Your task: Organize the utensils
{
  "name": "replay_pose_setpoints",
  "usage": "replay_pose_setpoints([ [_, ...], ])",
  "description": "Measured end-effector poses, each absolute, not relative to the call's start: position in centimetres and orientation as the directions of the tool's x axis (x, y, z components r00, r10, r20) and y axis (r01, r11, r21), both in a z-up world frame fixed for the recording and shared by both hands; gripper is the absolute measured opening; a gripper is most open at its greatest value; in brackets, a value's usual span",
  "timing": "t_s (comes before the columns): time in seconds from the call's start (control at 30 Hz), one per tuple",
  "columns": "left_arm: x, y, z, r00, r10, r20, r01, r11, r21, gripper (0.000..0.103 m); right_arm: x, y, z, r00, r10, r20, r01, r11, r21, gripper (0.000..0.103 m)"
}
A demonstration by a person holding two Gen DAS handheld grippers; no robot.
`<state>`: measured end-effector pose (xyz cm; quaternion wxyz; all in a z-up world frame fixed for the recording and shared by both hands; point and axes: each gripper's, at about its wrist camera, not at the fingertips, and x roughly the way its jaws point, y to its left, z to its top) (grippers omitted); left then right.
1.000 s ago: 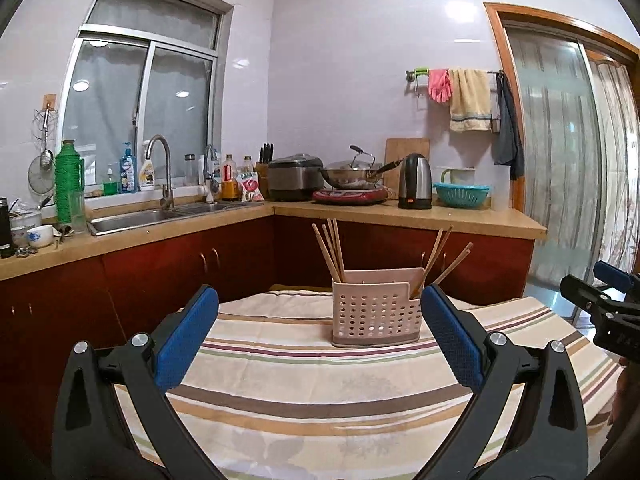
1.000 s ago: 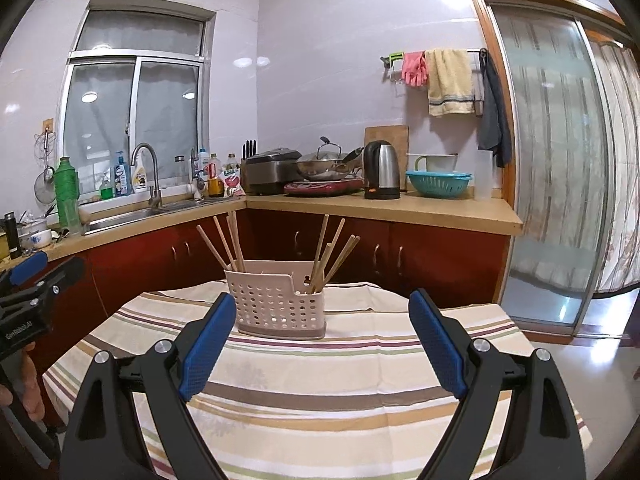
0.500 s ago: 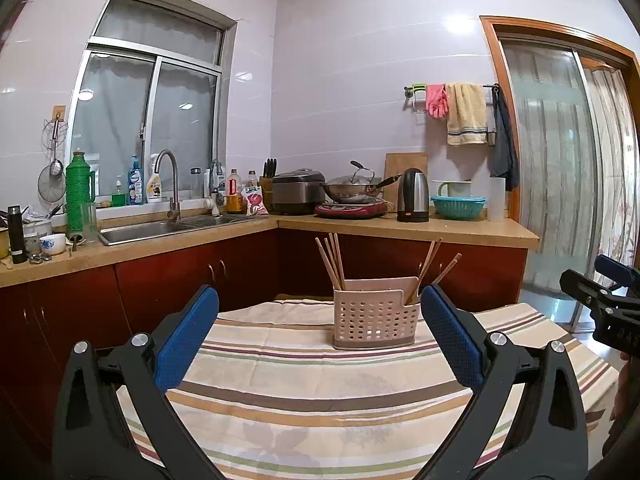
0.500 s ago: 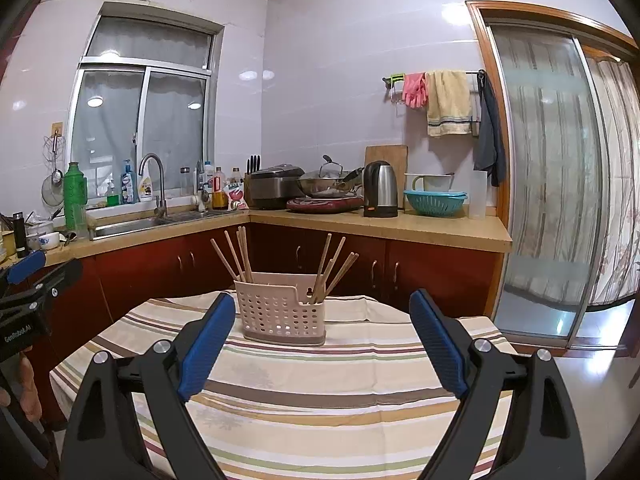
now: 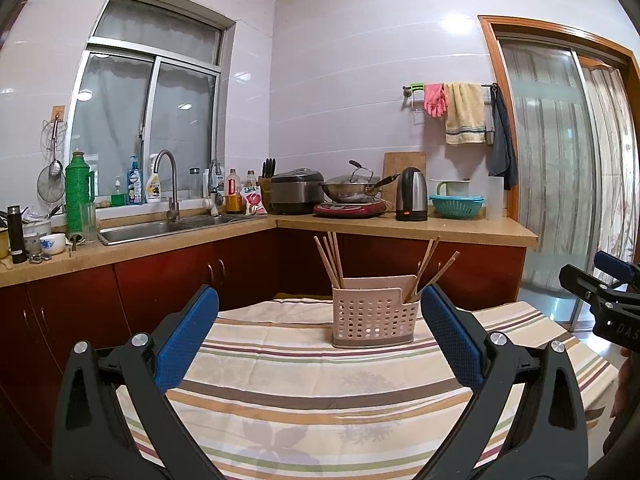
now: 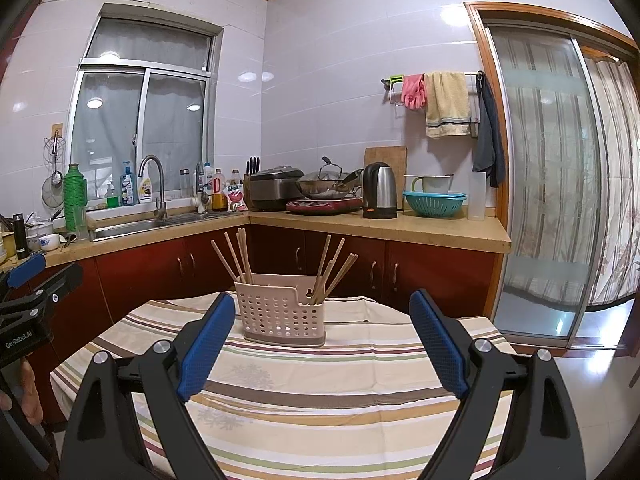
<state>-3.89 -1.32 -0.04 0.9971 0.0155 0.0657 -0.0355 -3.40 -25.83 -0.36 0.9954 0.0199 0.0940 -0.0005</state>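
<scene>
A pink perforated utensil holder (image 5: 374, 318) stands on the striped tablecloth (image 5: 304, 392), also seen in the right wrist view (image 6: 282, 316). Wooden chopsticks lean in its left compartment (image 5: 330, 258) and its right compartment (image 5: 434, 266); the right wrist view shows both bunches (image 6: 236, 254) (image 6: 334, 270). My left gripper (image 5: 320, 336) is open and empty, held above the near table. My right gripper (image 6: 322, 340) is open and empty too, back from the holder. Each gripper shows at the edge of the other's view (image 5: 604, 284) (image 6: 30, 276).
A red-cabinet counter (image 5: 400, 226) runs behind the table, with a sink (image 5: 152, 230), rice cooker, wok (image 5: 352, 188), kettle (image 5: 412, 194) and teal colander. A sliding glass door (image 6: 548, 184) is at the right. The table's edge drops off on both sides.
Both grippers have pulled back and tilted up, so the holder looks smaller and lower in both views. Both stay open and empty. The holder and chopsticks have not moved.
</scene>
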Motion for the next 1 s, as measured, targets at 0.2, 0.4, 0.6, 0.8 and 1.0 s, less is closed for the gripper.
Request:
replay_pose_setpoints([
  [0.2,-3.85,-1.29,-0.08,0.989,-0.071,-0.133,0.075,0.997,0.027,0.099,-3.52,-25.84,-0.41,0.982,0.003,-0.189,0.005,0.999,0.037,0.086],
  [0.4,-3.84,-1.25,-0.08,0.989,-0.071,-0.133,0.075,0.997,0.023,0.099,-3.53,-25.86,-0.40,0.982,0.002,-0.189,0.005,0.999,0.037,0.086],
  [0.6,-3.70,-0.95,-0.23,0.989,-0.065,-0.136,0.068,0.998,0.018,0.099,-3.55,-25.88,-0.36,0.982,0.002,-0.189,0.005,0.999,0.037,0.086],
  [0.8,-3.63,-0.91,-0.23,0.988,-0.064,-0.137,0.067,0.998,0.016,0.099,-3.57,-25.92,-0.37,0.982,0.002,-0.190,0.005,0.999,0.038,0.086],
  [1.0,-3.60,-0.67,-0.31,0.989,-0.061,-0.136,0.063,0.998,0.011,0.099,-3.53,-25.91,-0.33,0.982,0.002,-0.189,0.005,0.999,0.037,0.086],
])
